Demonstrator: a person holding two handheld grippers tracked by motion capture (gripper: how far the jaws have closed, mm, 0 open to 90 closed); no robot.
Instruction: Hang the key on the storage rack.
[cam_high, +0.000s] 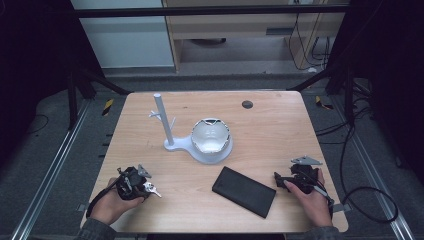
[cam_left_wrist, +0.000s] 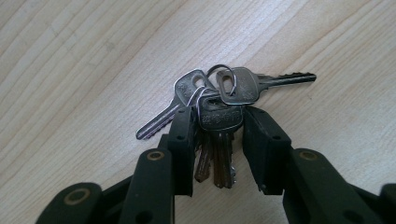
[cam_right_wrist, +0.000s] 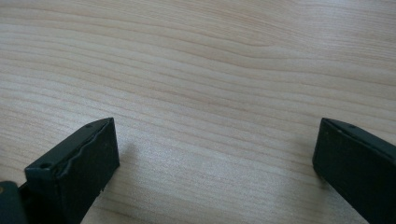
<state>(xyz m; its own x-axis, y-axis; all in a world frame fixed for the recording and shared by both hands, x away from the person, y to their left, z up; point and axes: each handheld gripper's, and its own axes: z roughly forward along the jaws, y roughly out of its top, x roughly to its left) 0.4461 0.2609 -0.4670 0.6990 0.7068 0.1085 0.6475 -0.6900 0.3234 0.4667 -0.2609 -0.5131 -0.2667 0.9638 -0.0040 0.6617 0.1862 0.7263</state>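
Okay, your left gripper (cam_left_wrist: 218, 140) has the keys (cam_left_wrist: 219, 100) sitting on the tabletop (cam_left_wrist: 84, 60) right between its jaws, pads not clearly clamping yet. Right gripper (cam_right_wrist: 215, 154) is wide open, holding nothing, well apart.

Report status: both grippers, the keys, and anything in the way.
Left gripper straddling the key bunch, contact unclear. Right gripper open, holding nothing, over bare table. Keys flat on table. Nothing blocking; black case lies apart.
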